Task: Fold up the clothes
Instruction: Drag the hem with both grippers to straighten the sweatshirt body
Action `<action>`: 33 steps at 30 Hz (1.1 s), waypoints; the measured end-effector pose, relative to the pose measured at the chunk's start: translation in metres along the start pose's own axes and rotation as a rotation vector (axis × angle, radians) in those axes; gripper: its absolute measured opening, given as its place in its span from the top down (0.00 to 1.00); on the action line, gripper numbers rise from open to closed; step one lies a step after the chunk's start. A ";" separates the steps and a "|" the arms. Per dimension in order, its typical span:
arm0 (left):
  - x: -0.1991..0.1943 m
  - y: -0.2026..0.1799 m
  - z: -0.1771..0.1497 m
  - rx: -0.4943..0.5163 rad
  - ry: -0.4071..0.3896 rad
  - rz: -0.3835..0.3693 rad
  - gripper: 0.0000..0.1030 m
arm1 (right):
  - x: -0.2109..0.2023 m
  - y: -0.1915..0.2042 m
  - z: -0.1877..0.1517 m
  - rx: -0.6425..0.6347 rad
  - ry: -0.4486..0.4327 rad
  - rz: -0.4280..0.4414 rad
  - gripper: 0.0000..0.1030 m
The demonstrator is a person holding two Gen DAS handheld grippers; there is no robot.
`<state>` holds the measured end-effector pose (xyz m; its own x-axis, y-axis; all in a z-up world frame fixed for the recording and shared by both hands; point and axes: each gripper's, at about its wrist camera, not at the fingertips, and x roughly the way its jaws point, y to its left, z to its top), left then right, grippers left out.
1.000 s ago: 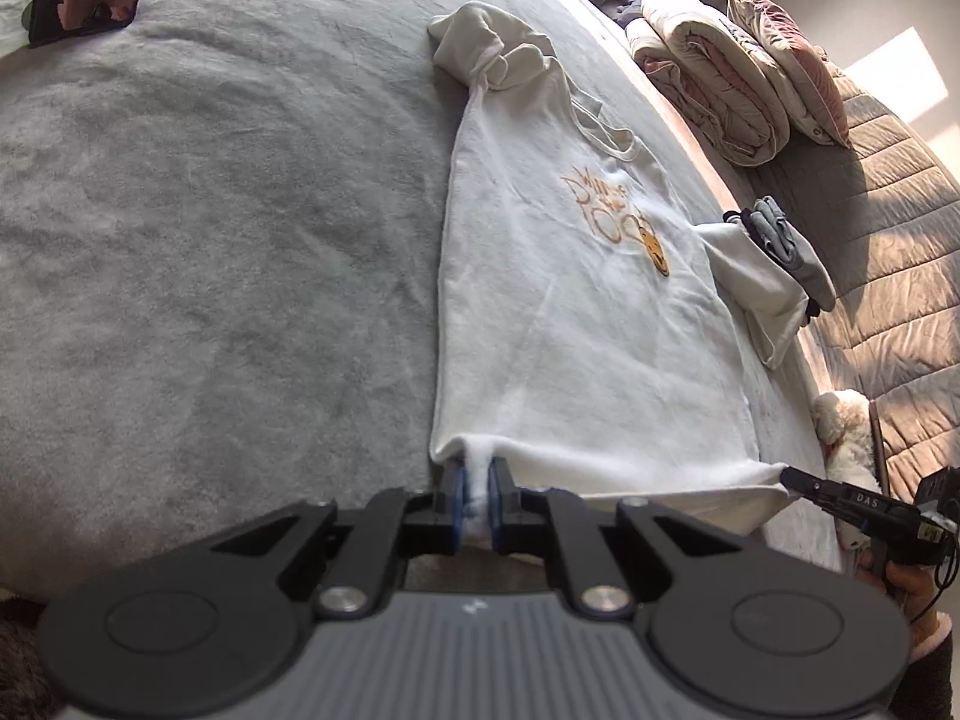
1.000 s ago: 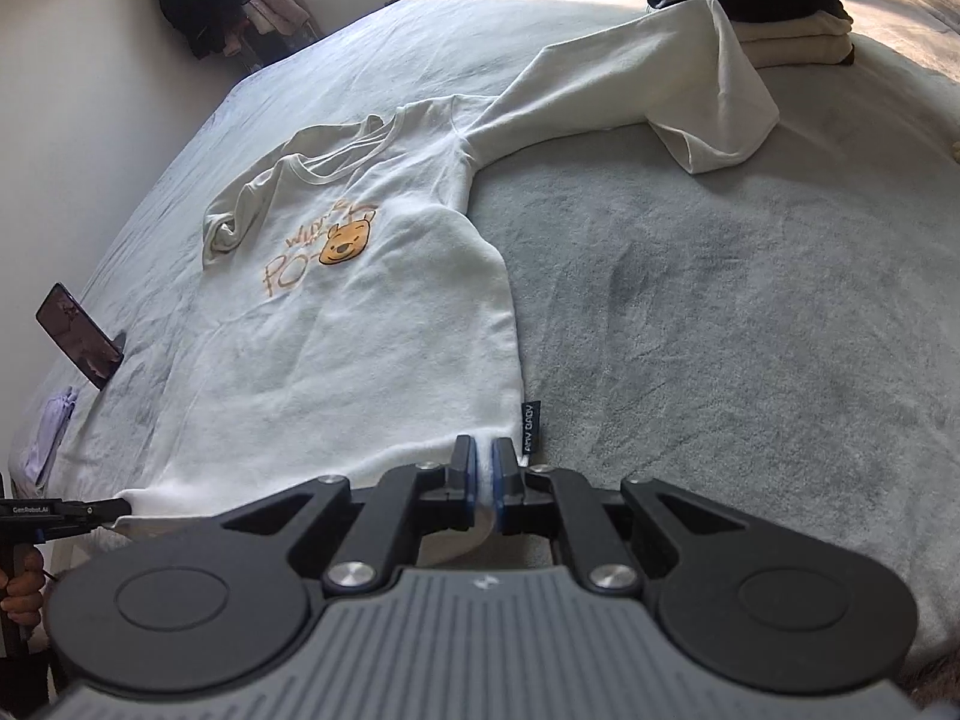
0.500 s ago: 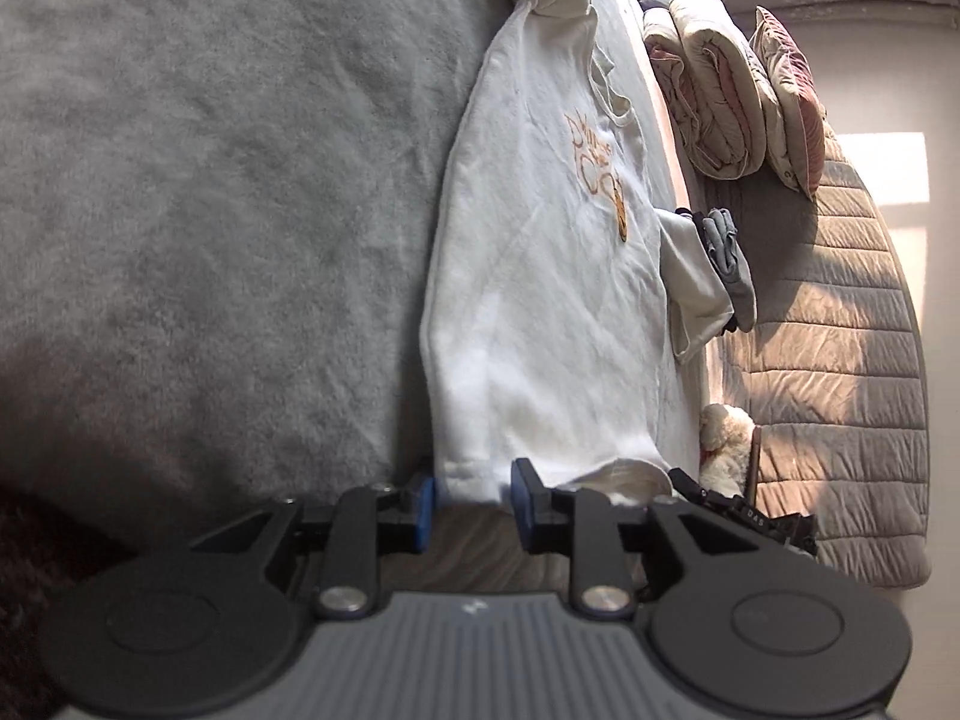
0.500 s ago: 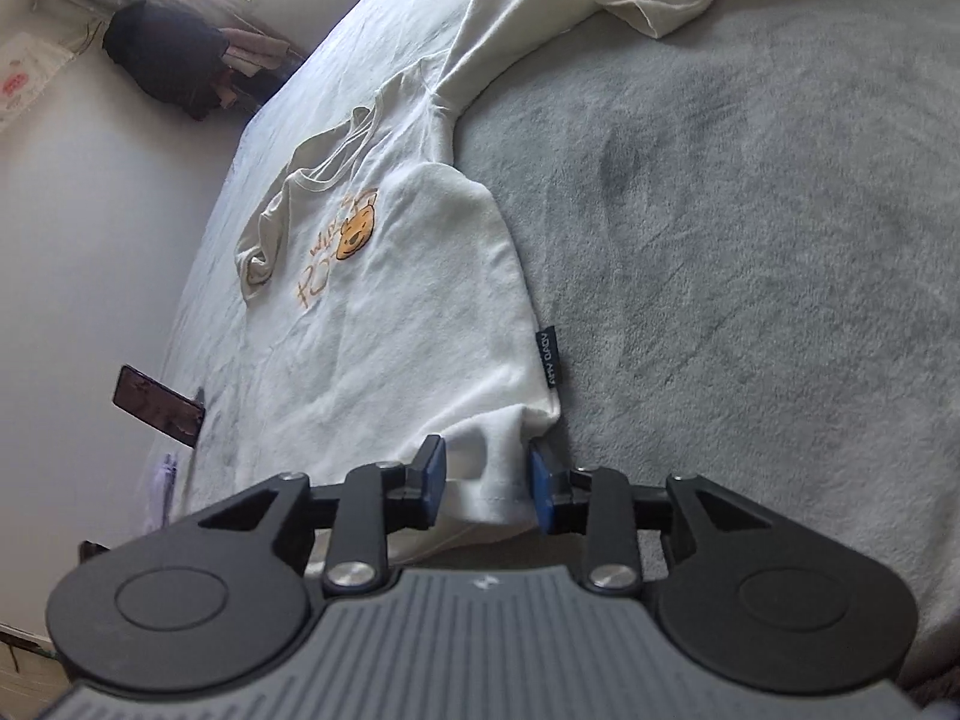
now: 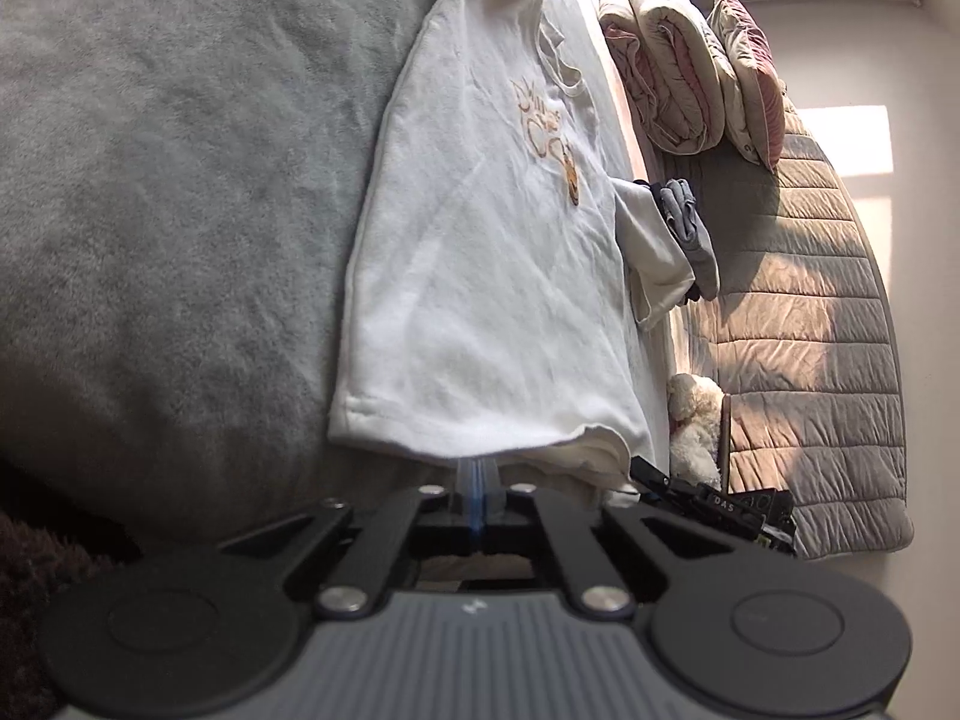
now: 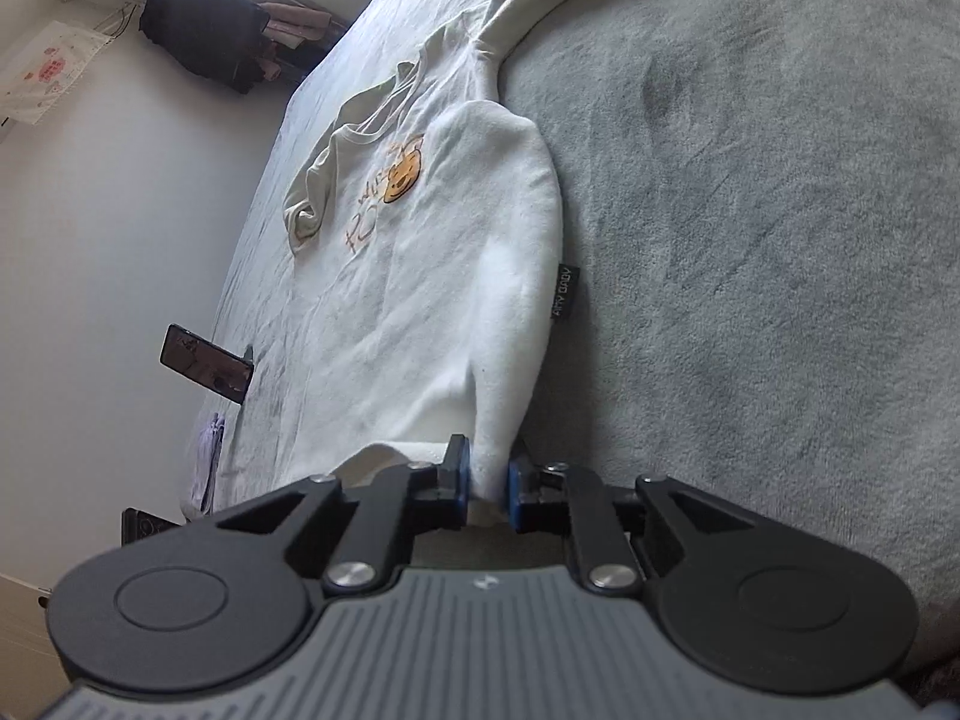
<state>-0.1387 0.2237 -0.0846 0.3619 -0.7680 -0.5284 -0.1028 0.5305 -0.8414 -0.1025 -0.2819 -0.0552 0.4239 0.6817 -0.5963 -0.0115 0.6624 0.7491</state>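
A white sweatshirt [image 5: 480, 240] with an orange bear print lies flat on the grey bed cover [image 5: 150, 210]. Its hem faces both grippers. My left gripper [image 5: 477, 480] has its jaws together, tips right at the hem's edge. Blur hides whether any cloth is caught. In the right wrist view the same sweatshirt [image 6: 432, 300] runs away from me, one sleeve stretched to the far right. My right gripper [image 6: 486, 477] is closing, and the hem corner fills the gap between its blue pads [image 6: 459, 471]. The right gripper's black tip [image 5: 708, 501] also shows by the hem's far corner.
A phone on a stand [image 6: 207, 369] sits on the bed left of the shirt. Rolled quilts and a pillow [image 5: 678, 72], folded grey clothes [image 5: 684, 222] and a plush toy [image 5: 696, 426] lie along the quilted headboard [image 5: 810, 360]. Grey cover [image 6: 750, 240] spreads right of the shirt.
Both grippers were shut on the hem, opened around it, and have closed again. Both hands sank a little and rolled, so the shirt now runs steeply up each view.
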 end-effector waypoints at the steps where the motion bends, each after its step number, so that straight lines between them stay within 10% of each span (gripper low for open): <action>1: -0.003 -0.002 -0.001 0.011 -0.008 -0.004 1.00 | -0.003 0.001 0.001 0.003 -0.003 0.011 0.87; 6: -0.020 -0.010 -0.003 0.055 -0.053 -0.009 1.00 | -0.022 0.001 0.005 0.029 -0.019 0.043 0.89; 14: -0.028 0.002 0.000 0.059 -0.103 0.129 0.89 | -0.020 -0.010 0.001 -0.034 -0.018 -0.169 0.88; 24: -0.002 -0.045 0.004 0.231 -0.115 0.153 0.86 | -0.010 0.033 -0.002 -0.183 -0.069 -0.129 0.82; 33: 0.066 -0.066 0.004 0.362 0.031 0.235 0.86 | 0.024 0.077 -0.010 -0.356 -0.060 -0.151 0.82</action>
<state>-0.1048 0.1394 -0.0630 0.3391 -0.6188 -0.7086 0.1546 0.7797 -0.6068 -0.1025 -0.2111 -0.0151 0.4972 0.5561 -0.6660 -0.2538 0.8272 0.5013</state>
